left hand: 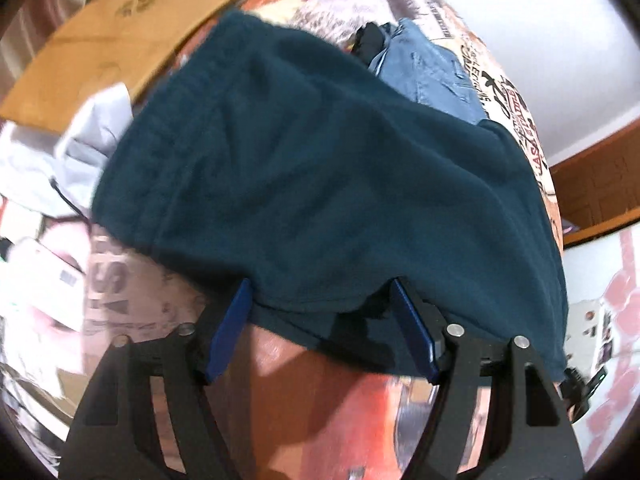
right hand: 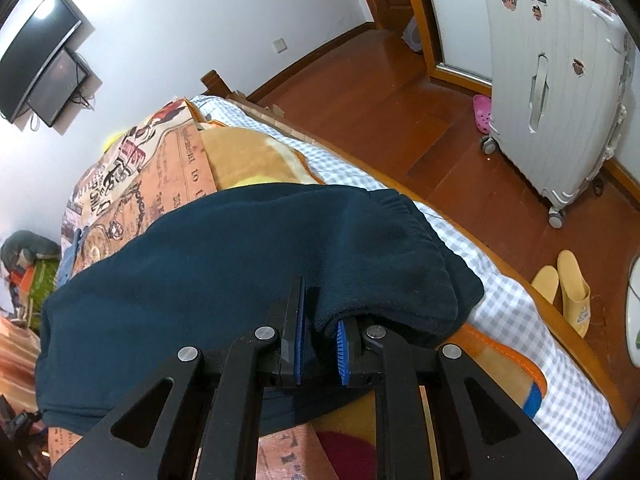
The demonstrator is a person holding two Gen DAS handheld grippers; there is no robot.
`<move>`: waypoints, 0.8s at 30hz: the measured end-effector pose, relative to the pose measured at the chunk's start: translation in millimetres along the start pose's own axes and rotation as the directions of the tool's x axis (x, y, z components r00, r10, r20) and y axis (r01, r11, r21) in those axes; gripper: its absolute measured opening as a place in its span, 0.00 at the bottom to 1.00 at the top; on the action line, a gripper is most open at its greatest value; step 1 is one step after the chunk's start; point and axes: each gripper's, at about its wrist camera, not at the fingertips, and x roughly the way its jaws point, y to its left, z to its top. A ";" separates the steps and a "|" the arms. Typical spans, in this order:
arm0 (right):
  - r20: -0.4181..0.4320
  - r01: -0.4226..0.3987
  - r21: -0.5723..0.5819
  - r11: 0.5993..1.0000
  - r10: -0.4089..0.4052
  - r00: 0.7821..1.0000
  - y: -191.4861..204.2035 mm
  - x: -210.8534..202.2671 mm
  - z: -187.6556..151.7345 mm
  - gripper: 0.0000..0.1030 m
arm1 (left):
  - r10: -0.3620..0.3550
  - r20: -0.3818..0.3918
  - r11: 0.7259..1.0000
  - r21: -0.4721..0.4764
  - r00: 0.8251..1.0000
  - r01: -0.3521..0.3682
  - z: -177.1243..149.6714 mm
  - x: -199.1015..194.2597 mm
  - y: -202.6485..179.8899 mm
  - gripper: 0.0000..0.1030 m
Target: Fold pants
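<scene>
Dark teal pants (left hand: 320,168) lie spread over the patterned bed cover (left hand: 132,304). My left gripper (left hand: 320,286) is open, and its blue pads (left hand: 230,328) stand wide apart at the near hem. The hem drapes over both fingertips, and nothing is pinched. In the right wrist view the same pants (right hand: 200,272) are bunched near their ribbed waistband (right hand: 404,216). My right gripper (right hand: 320,312) is shut on a fold of the pants. The fabric is squeezed between its pads (right hand: 298,320) and hides the right fingertip.
Blue jeans (left hand: 432,76) and a dark garment lie beyond the pants. A cardboard box (left hand: 120,32) and white cloth (left hand: 80,148) are at the left. Off the bed's edge (right hand: 520,288) stand a white suitcase (right hand: 556,92) and yellow slippers (right hand: 572,284) on the wooden floor.
</scene>
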 end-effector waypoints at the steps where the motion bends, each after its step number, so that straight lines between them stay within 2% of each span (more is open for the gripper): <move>1: 0.001 0.004 -0.003 1.000 -0.004 1.000 0.8 -0.1 0.3 0.13 | -0.001 0.003 1.000 -0.004 1.000 0.001 0.8 1.8 -0.3 0.69; 3: 0.010 0.012 -0.009 1.000 -0.012 1.000 2.2 -0.9 1.6 0.10 | 0.005 0.022 1.000 0.005 1.000 -0.005 1.4 3.4 -2.8 0.66; 5: 0.039 0.023 -0.015 1.000 -0.022 0.999 4.2 -4.7 2.4 0.09 | 0.043 0.036 0.999 0.019 0.998 -0.044 1.9 4.7 -4.4 0.50; 6: 0.060 0.024 -0.012 1.000 -0.024 0.998 4.2 -8.5 3.4 0.08 | 0.072 0.041 0.997 0.032 0.997 -0.073 1.0 4.3 -6.2 0.34; 7: 0.074 0.026 -0.010 1.000 -0.025 0.997 5.0 -10.8 4.0 0.08 | 0.100 0.045 0.994 0.044 0.994 -0.102 0.4 3.7 -5.8 0.23; 9: 0.109 0.025 -0.003 1.000 -0.025 0.994 5.4 -18.7 6.6 0.07 | 0.089 0.055 0.995 0.037 0.995 -0.091 -0.8 -0.9 0.2 0.15; 10: 0.128 0.023 -0.001 1.000 -0.023 0.992 5.7 -23.5 8.4 0.07 | 0.098 0.058 0.994 0.035 0.994 -0.100 0.1 -2.6 3.8 0.04; 11: 0.143 0.022 -0.001 1.000 -0.022 0.989 5.6 -27.9 9.9 0.06 | 0.119 0.059 0.992 0.037 0.991 -0.121 0.0 -5.2 6.3 0.04; 14: 0.174 0.008 0.003 1.000 -0.008 0.985 3.4 -41.7 15.0 0.06 | 0.077 0.067 0.996 0.042 0.995 -0.080 -4.6 -20.1 10.2 0.04; 17: 0.162 -0.004 -0.007 1.000 0.005 0.987 3.8 -45.7 15.5 0.07 | 0.102 0.108 0.983 0.141 0.989 -0.117 -14.6 -37.1 -4.6 0.04; 18: 0.151 -0.003 -0.014 1.000 0.005 0.988 4.8 -44.7 13.7 0.07 | 0.121 0.120 0.971 0.192 0.985 -0.143 -18.9 -40.7 -13.2 0.11; 20: 0.144 0.002 -0.020 1.000 0.001 0.990 6.5 -41.8 9.5 0.07 | 0.161 0.141 0.940 0.281 0.977 -0.195 -25.9 -42.5 -28.7 0.33; 21: 0.139 0.004 -0.018 1.000 -0.001 0.990 6.3 -39.7 7.6 0.07 | 0.181 0.156 0.920 0.321 0.971 -0.223 -29.5 -42.8 -36.9 0.55; 22: 0.135 0.001 -0.013 1.000 0.001 0.991 6.1 -39.0 5.9 0.07 | 0.195 0.181 0.898 0.361 0.964 -0.250 -33.8 -42.2 -44.5 0.67; 24: 0.132 -0.009 0.003 1.000 0.009 0.991 3.7 -38.6 4.1 0.07 | 0.219 0.207 0.855 0.430 0.953 -0.290 -39.2 -35.7 -56.1 0.68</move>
